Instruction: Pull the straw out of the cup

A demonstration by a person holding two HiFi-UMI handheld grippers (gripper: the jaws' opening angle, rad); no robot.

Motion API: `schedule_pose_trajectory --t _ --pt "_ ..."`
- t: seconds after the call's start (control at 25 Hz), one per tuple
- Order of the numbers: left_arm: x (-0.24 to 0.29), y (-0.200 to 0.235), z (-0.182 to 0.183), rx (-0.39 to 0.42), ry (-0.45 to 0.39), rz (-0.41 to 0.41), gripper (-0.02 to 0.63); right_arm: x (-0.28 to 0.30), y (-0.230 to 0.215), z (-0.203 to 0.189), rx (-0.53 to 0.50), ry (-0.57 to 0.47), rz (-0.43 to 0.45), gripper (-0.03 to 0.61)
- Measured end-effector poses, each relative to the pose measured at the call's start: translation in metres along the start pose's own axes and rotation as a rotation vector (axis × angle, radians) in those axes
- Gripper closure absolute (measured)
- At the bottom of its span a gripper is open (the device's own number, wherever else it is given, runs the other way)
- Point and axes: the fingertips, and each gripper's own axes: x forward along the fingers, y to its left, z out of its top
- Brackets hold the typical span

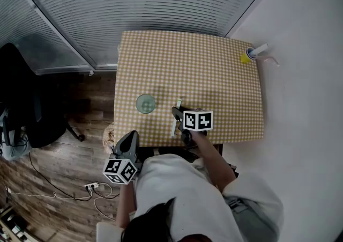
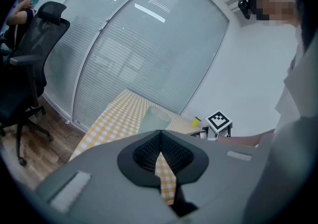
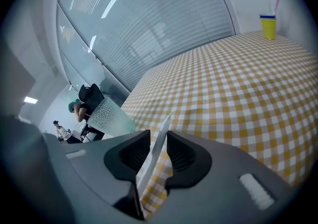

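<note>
A clear textured glass cup stands near the front left of the yellow checked table; no straw is in it. The white straw lies slanted to the cup's right, running between the jaws of my right gripper. In the right gripper view the straw rests against the left pad with a gap on its other side, so my right gripper is open. The cup shows to its left. My left gripper hangs off the table's front edge, shut and empty, pointing at the cup.
A small yellow cup with a blue rim stands at the table's far right corner, next to a white object. A black office chair stands on the wooden floor at the left. A power strip lies on the floor.
</note>
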Motion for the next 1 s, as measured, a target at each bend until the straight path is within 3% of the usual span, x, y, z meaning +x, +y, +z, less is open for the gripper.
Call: schedule_pose_trajectory --t 0.28,0.64,0.84,1.0 --pt "0.005 0.0 -0.001 0.014 0.018 -0.003 0.6 0.001 0.0 -0.002 -0.083 0.038 -0.05 0.411" --pt "0.005 0.001 -0.003 0.001 0.009 0.011 0.6 -0.016 0.018 0.002 -0.093 0.0 0.042 0.402" --pt "0.007 -0.001 -0.003 0.006 -0.006 0.013 0.6 -0.037 0.025 0.017 -0.138 -0.09 0.073 0.419" --pt "0.01 -0.006 0.0 0.016 -0.018 0.01 0.6 -0.061 0.029 0.037 -0.255 -0.216 0.031 0.425"
